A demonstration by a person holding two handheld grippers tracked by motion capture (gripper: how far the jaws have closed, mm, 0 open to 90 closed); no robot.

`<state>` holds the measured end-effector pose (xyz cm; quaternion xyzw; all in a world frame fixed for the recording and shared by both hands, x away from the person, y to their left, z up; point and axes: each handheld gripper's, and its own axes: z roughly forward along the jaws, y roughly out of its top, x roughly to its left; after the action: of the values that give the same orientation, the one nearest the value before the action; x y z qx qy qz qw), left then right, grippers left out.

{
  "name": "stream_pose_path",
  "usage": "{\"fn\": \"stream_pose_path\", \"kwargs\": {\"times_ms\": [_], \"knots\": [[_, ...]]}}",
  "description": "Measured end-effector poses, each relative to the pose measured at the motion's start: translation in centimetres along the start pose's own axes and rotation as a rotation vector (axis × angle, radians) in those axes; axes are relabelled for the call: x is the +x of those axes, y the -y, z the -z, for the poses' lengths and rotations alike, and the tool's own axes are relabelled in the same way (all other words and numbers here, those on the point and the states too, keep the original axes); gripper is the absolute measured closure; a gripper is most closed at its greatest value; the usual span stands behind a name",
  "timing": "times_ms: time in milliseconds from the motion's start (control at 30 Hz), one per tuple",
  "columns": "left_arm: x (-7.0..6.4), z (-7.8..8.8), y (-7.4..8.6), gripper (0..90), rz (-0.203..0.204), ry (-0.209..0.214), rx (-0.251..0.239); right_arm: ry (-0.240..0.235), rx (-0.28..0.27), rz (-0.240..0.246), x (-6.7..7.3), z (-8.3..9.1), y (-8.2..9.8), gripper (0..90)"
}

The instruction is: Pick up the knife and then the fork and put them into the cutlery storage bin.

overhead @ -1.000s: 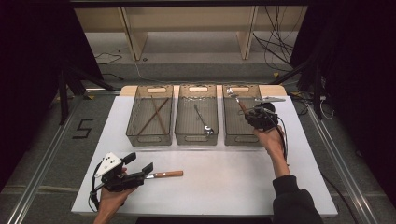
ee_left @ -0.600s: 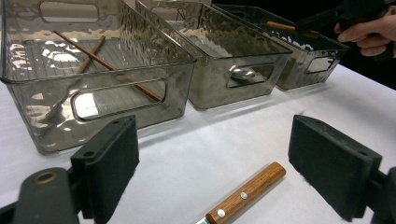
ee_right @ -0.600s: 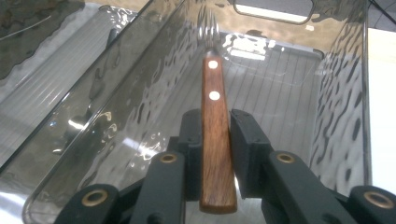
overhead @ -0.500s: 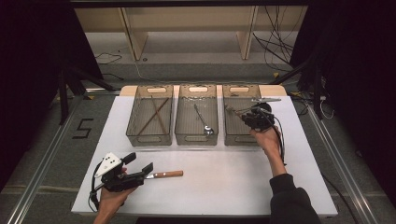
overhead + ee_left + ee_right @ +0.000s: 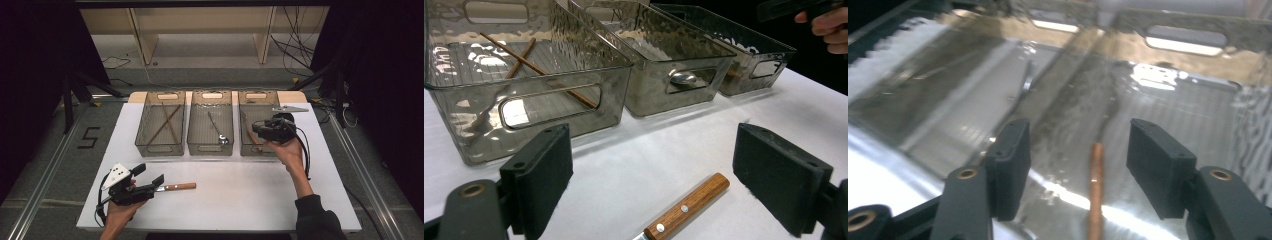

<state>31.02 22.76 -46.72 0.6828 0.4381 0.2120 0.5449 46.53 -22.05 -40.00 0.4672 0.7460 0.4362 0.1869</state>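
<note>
Knife point(image 5: 175, 187), wooden handle, 2 rivets, lies flat on the white table point(image 5: 240, 200). Left gripper point(image 5: 150, 181) rests low over it, jaws apart, nothing pinched; in the left gripper view the handle point(image 5: 687, 207) runs up between the 2 pads from below, nearer the right pad, touching neither. Blade end sits back toward the gripper body, mostly hidden.

Bins, 3, smoked clear plastic, stand side by side ahead of the left gripper, beyond the knife. Left bin point(image 5: 161, 124): 2 brown sticks point(image 5: 165, 122), crossed. Middle bin point(image 5: 210, 122): spoon point(image 5: 219, 131), bowl toward the near wall. Right bin point(image 5: 256, 120): second knife point(image 5: 252, 137) with a brown handle, lying on the floor of the bin.

Right gripper point(image 5: 256, 129) hovers over the right bin, tips pointing across it toward the middle bin. Its jaws have just been opening and now stand wide apart. In the right gripper view the brown handle point(image 5: 1095, 195) lies below and between the 2 pads, clear of both, nothing gripped. Bin floor is blurred in that view; the blade shows as a dark streak ahead of the handle.

Right hand point(image 5: 287, 150) holds the gripper from the near side; cable trails down beside the forearm. Grey 3-cornered plate point(image 5: 290, 108) sits just beyond the gripper body.
</note>
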Motion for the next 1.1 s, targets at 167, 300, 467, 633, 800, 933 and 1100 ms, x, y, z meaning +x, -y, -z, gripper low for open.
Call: {"fn": "stream_pose_path", "kwargs": {"times_ms": [167, 300, 467, 633, 800, 933, 1100], "knots": [[-0.1, -0.1, 0.0, 16.1, -0.005, 0.007, 0.009, -0.086, -0.026, 0.023, 1.4, 1.4, 1.0, 37.0], [-0.2, -0.3, -0.1, 16.1, -0.018, 0.016, 0.031, -0.139, -0.041, 0.057, 2.7, 2.3, 2.1, 36.3], [-0.1, -0.7, -0.5, 16.0, -0.049, 0.044, 0.089, -0.212, -0.039, 0.097, 4.5, 3.0, 3.7, 35.6], [0.0, -1.1, -1.5, 16.1, -0.091, 0.076, 0.156, -0.246, -0.032, 0.141, 5.7, 3.8, 4.9, 34.4], [0.2, -1.8, -2.5, 16.3, -0.148, 0.09, 0.253, -0.267, -0.025, 0.161, 6.1, 4.5, 6.2, 32.6], [0.3, -2.7, -3.4, 16.3, -0.189, 0.083, 0.315, -0.281, -0.032, 0.153, 6.1, 4.8, 7.0, 32.5], [0.7, -3.9, -4.6, 16.5, -0.226, 0.08, 0.369, -0.292, -0.023, 0.179, 7.0, 4.8, 7.8, 32.0]]}}
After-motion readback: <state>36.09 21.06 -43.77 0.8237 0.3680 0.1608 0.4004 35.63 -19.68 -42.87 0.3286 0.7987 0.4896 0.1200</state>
